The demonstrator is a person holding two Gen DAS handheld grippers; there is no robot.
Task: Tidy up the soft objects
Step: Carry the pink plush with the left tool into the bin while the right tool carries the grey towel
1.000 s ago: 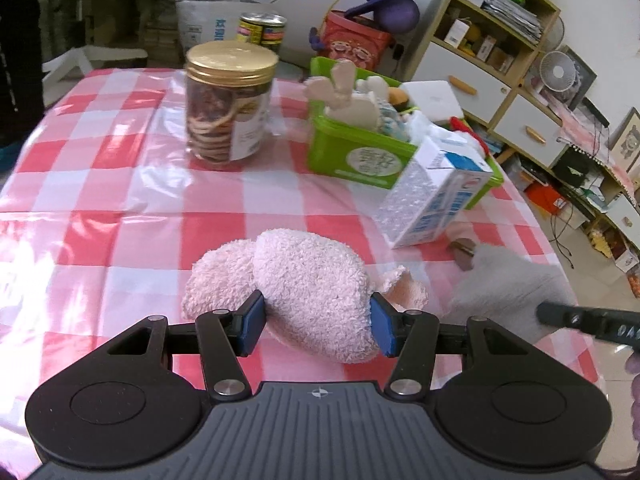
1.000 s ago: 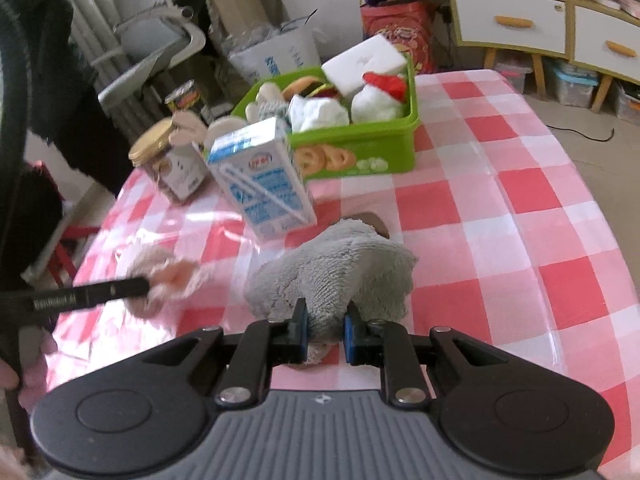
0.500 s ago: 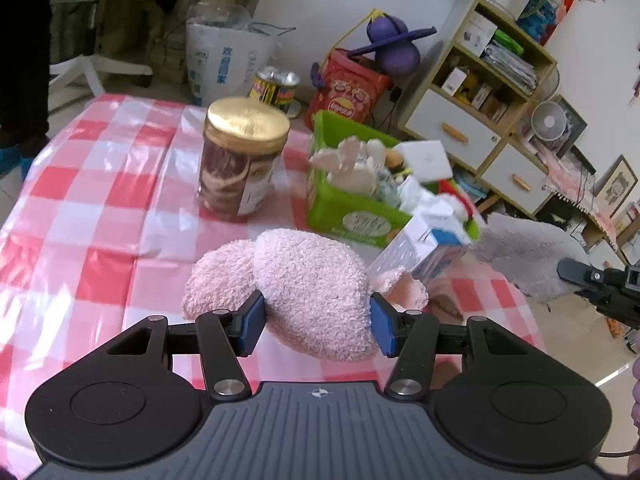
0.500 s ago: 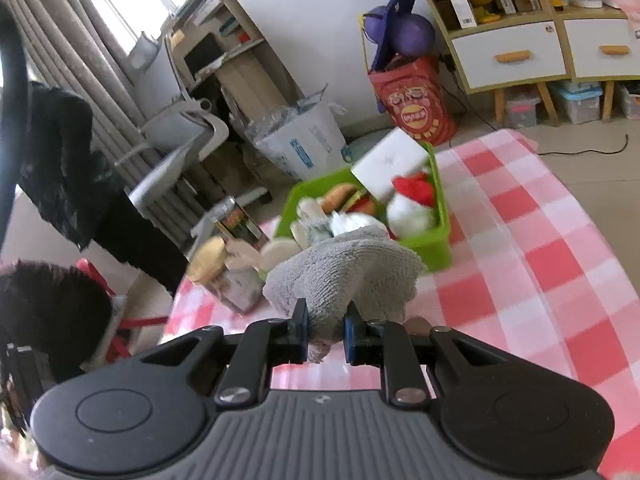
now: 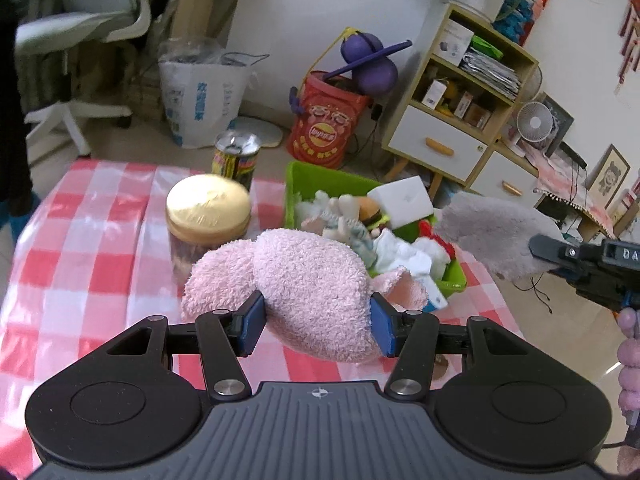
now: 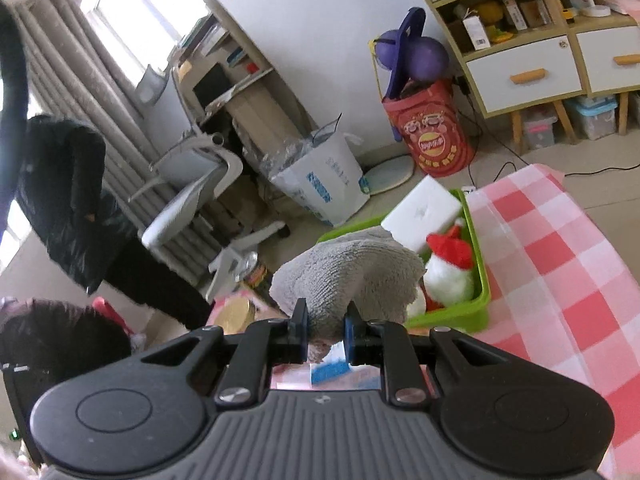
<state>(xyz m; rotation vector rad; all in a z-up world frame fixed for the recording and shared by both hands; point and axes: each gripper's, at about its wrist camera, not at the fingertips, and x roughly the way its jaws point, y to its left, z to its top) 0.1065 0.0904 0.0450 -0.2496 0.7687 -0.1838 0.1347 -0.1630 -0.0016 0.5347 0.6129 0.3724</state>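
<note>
The left gripper (image 5: 316, 320) grasps the pink plush (image 5: 304, 292) and the right gripper (image 6: 326, 330) pinches the grey cloth (image 6: 352, 276), both aloft, the green bin (image 5: 316, 178) just beyond.

Black plastic left gripper (image 5: 316, 316) and right gripper (image 6: 326, 326) are fitted with blue pads (image 5: 253, 322) and silver screws (image 5: 227, 387).

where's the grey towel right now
The grey towel is clamped in the right gripper, held up in front of the green bin.
</note>
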